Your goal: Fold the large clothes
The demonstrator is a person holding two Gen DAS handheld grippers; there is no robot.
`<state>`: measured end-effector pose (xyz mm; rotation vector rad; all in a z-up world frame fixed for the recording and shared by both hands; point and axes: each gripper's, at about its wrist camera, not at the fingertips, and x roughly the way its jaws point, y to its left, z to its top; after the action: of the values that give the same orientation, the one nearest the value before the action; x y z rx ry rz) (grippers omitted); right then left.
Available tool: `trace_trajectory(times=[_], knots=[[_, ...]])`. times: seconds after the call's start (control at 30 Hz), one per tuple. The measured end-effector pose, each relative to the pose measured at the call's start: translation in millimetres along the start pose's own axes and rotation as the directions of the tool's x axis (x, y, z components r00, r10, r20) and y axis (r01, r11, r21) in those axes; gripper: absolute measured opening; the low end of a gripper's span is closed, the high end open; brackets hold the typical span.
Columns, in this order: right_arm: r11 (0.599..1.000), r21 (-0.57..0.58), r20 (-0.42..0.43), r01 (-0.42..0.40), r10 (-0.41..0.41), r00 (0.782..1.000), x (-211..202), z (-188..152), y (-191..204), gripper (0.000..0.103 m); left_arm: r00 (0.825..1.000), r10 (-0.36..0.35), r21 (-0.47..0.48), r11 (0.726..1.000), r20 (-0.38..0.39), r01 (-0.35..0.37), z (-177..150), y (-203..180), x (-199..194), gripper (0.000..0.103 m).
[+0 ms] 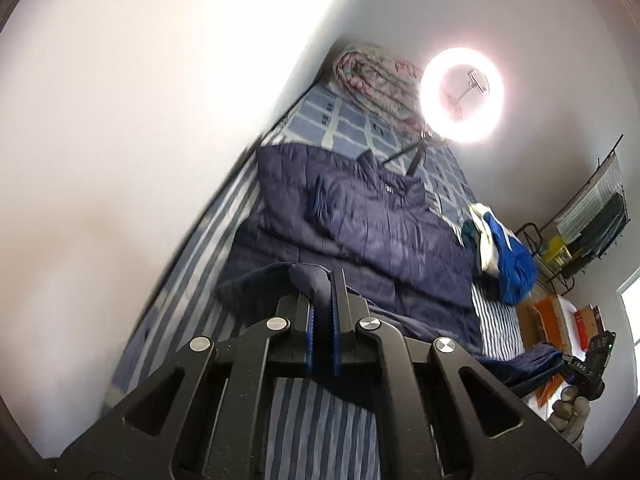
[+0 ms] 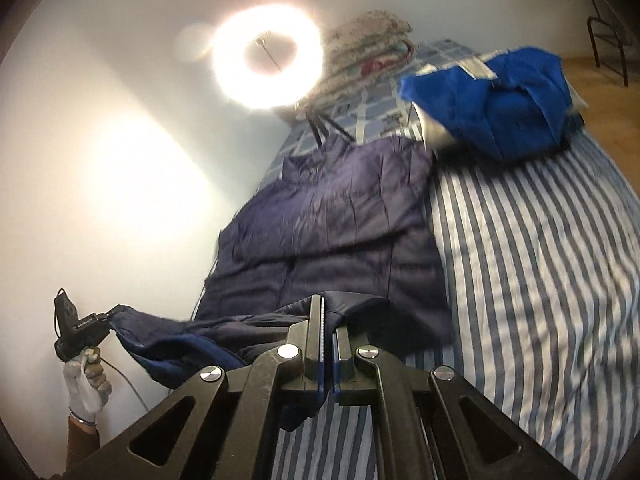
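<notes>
A navy quilted jacket (image 1: 380, 236) lies spread on the striped bed, collar toward the far end; it also shows in the right wrist view (image 2: 340, 232). My left gripper (image 1: 320, 280) is shut on the jacket's bottom hem and holds it lifted. My right gripper (image 2: 329, 312) is shut on the hem's other corner, also lifted. The right gripper shows at the left wrist view's right edge (image 1: 560, 364) with hem cloth in it. The left gripper shows at the right wrist view's left edge (image 2: 114, 312), gripping the hem.
A blue-and-white garment pile (image 2: 500, 100) lies on the bed (image 2: 540, 260) to the jacket's right. A folded floral blanket (image 2: 368, 44) and a lit ring light (image 2: 267, 58) on a tripod stand at the far end. A white wall runs along the left. A rack (image 1: 592, 224) stands on the right.
</notes>
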<state>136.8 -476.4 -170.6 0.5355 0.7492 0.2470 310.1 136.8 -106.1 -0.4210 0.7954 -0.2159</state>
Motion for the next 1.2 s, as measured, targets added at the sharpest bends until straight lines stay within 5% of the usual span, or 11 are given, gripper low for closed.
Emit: trace_trajectory(times=[0.47, 0.8, 1.03, 1.1, 1.2], knots=[[0.989, -0.017, 0.025, 0.146, -0.145, 0.989, 106, 109, -16, 0.0, 0.993, 0.114, 0.013, 0.993, -0.014, -0.114, 91, -12, 146, 0.004], [0.953, -0.048, -0.076, 0.301, -0.304, 0.95, 197, 123, -48, 0.0, 0.962, 0.232, 0.072, 0.972, -0.142, -0.224, 90, -3, 267, 0.004], [0.942, -0.041, -0.115, 0.334, -0.337, 0.935, 225, 116, -69, 0.0, 0.958, 0.217, 0.057, 0.976, -0.19, -0.21, 87, 11, 300, 0.004], [0.945, -0.049, -0.123, 0.323, -0.326, 0.937, 227, 115, -72, 0.0, 0.958, 0.201, 0.057, 0.98, -0.204, -0.193, 88, 12, 300, 0.01], [0.956, -0.065, -0.112, 0.286, -0.291, 0.95, 222, 116, -72, 0.007, 0.959, 0.17, 0.047, 0.985, -0.225, -0.163, 95, 13, 293, 0.034]])
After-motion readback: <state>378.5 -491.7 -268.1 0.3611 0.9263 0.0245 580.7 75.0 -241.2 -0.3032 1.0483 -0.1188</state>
